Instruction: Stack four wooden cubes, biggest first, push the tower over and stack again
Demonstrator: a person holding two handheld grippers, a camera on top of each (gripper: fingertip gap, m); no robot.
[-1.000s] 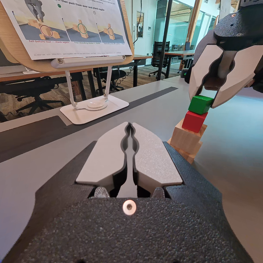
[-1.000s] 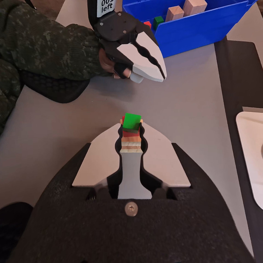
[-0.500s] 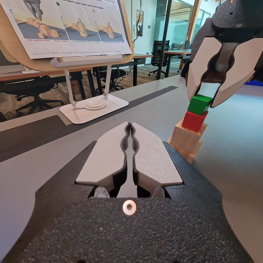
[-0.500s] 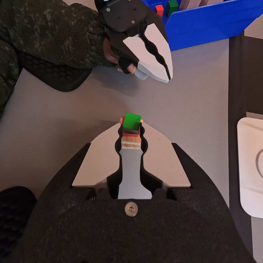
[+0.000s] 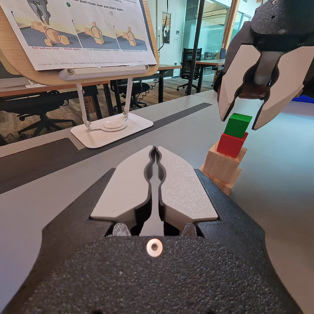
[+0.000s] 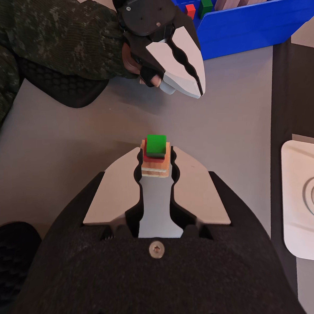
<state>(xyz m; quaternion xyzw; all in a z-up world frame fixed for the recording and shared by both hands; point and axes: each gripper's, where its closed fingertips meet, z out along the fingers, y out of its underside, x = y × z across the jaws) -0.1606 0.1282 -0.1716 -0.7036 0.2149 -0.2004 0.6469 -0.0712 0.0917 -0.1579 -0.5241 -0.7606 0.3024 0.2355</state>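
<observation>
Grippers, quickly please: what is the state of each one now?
Left gripper: closed, holding nothing.
Right gripper: open, fingertips either side of the green block, not touching it.

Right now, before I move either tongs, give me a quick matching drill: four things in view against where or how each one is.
Things:
1. green cube
2. red cube
3. left tongs
4. right tongs

States:
A. shut, beside the stack
B. top of the stack
C. open, astride the green cube without touching it
D. directly under the green cube, on a wooden block

Pairs: 1-B, 2-D, 3-A, 4-C
</observation>
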